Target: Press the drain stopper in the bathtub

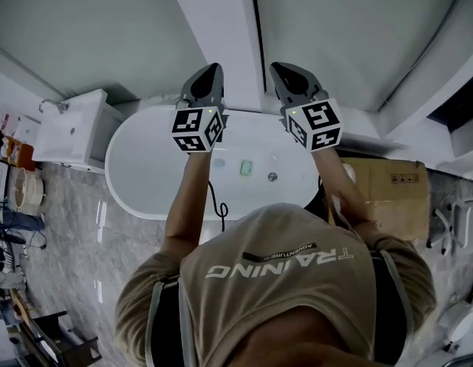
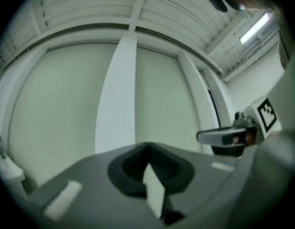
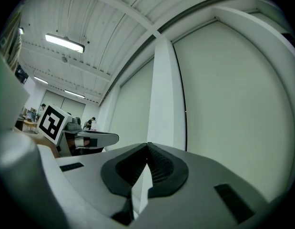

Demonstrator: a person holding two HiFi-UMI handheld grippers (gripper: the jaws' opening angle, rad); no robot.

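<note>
The white oval bathtub (image 1: 137, 167) lies below me in the head view, with the small round metal drain stopper (image 1: 272, 177) on its floor and a pale green object (image 1: 246, 167) beside it. My left gripper (image 1: 212, 71) and right gripper (image 1: 282, 71) are held high above the tub, side by side, pointing at the wall. Both are shut with nothing between the jaws. The left gripper view shows its closed tips (image 2: 147, 149) against the wall, and the right gripper view shows the same for its tips (image 3: 148, 147). Neither gripper view shows the tub.
A white basin cabinet (image 1: 72, 128) stands left of the tub and a cardboard box (image 1: 389, 193) right of it. A black cable (image 1: 218, 205) hangs over the tub's near rim. A white pillar (image 1: 225, 37) runs along the wall. Clutter lines the left edge.
</note>
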